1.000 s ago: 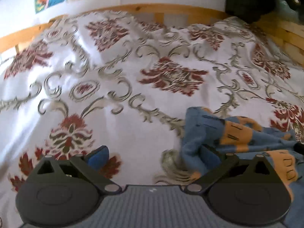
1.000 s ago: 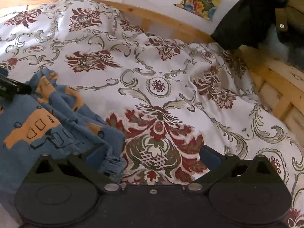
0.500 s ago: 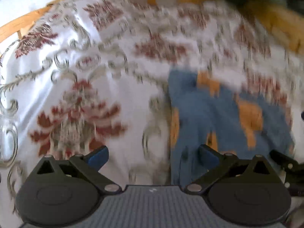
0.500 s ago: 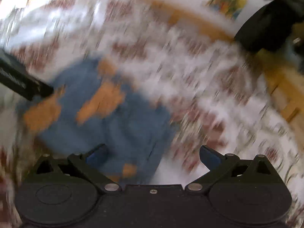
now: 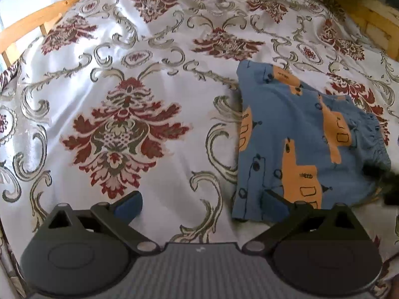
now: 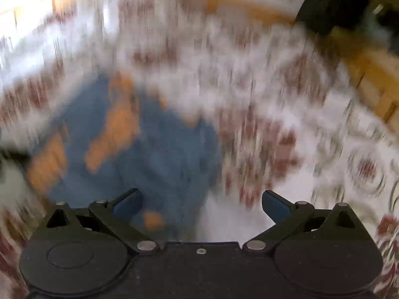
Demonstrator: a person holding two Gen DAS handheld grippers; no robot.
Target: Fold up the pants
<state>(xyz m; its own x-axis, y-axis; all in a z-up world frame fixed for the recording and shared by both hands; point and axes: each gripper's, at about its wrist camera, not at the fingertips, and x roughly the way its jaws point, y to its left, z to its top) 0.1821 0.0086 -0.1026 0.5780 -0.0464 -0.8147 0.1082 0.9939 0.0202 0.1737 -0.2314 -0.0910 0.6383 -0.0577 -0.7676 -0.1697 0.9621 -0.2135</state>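
Note:
The blue pants with orange shapes [image 5: 294,137] lie folded flat on the patterned bedspread, right of centre in the left wrist view. My left gripper [image 5: 200,203] is open above the spread, its right finger over the pants' near edge, nothing held. In the right wrist view everything is motion-blurred; the pants [image 6: 139,149] show as a blue and orange patch at centre left. My right gripper [image 6: 200,203] stands open and empty above their near right edge. A dark blurred shape [image 5: 384,179], possibly the right gripper, sits at the pants' right edge.
The white bedspread with red and grey ornaments [image 5: 119,129] covers the bed. A wooden bed frame [image 5: 30,27] runs along the far side and the right [image 6: 374,84]. Dark clothing [image 6: 344,2] hangs at the upper right corner.
Both grippers have pulled back and upward off the pants. The pants went from bunched near the fingers to lying flat and folded. The right camera is still moving fast.

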